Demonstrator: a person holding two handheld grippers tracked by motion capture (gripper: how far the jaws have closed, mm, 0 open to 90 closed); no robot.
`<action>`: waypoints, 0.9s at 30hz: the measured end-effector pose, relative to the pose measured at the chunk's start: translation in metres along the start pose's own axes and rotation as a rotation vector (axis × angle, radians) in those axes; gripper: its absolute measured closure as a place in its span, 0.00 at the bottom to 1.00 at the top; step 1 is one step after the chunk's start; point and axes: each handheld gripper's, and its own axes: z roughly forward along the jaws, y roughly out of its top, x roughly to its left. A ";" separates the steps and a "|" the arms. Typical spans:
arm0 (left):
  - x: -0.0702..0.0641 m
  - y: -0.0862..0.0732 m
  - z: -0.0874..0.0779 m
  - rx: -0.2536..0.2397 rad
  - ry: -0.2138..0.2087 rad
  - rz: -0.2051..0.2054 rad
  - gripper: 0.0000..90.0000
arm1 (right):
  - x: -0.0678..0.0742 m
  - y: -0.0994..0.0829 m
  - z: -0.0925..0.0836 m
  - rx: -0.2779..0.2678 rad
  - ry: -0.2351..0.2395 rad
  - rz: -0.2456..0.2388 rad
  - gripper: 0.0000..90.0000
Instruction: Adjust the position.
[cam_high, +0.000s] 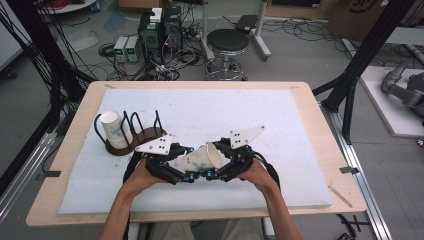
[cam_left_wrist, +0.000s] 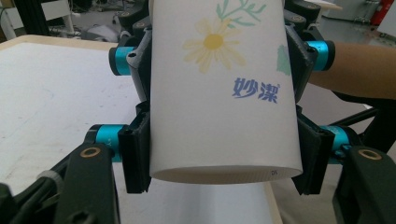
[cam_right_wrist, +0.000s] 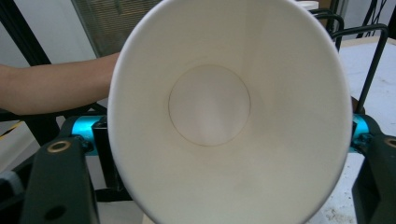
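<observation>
Clearly the paper cup (cam_high: 202, 157) is a very light and thin thing: it lies on its side in the air just above the white mat (cam_high: 280, 120) of the worktop (cam_high: 320, 200), near the front edge, held between the two hands. Its wall is only printed paper, with a daisy and blue letters in the left gripper view, so I judge it soft and easy to dent, and its smooth surface may slide a little under hard pads. The stiffest places should be the rolled rim and the bottom ring; the middle of the wall will bend first. The left tongs (cam_left_wrist: 224, 154) pinch the cup near its bottom end, one black jaw flat on each side of the wall, and the wall there looks still round, so the pressure seems gentle enough. The right tongs (cam_high: 216, 167) stand around the open mouth; in the right gripper view the mouth looks oval rather than round, and the jaws seem to press on it, not far from the rim. I think a hold near the rim is the safer one, with only small force, because an empty cup needs almost nothing to carry it. Farther to the left on the mat stands a dark wire rack (cam_high: 135, 132) on a round brown base, and a second paper cup (cam_high: 114, 127) already rests in it, tilted.
</observation>
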 end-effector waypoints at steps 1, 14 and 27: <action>0.000 0.000 0.000 -0.003 0.001 -0.001 0.40 | 0.000 0.000 0.000 0.002 0.002 0.001 0.28; -0.001 0.000 0.000 0.003 -0.001 0.004 0.40 | 0.001 0.000 -0.001 0.010 0.004 -0.004 0.30; -0.002 0.000 -0.001 0.007 -0.003 0.013 0.37 | 0.002 0.001 -0.001 0.025 0.000 -0.027 0.31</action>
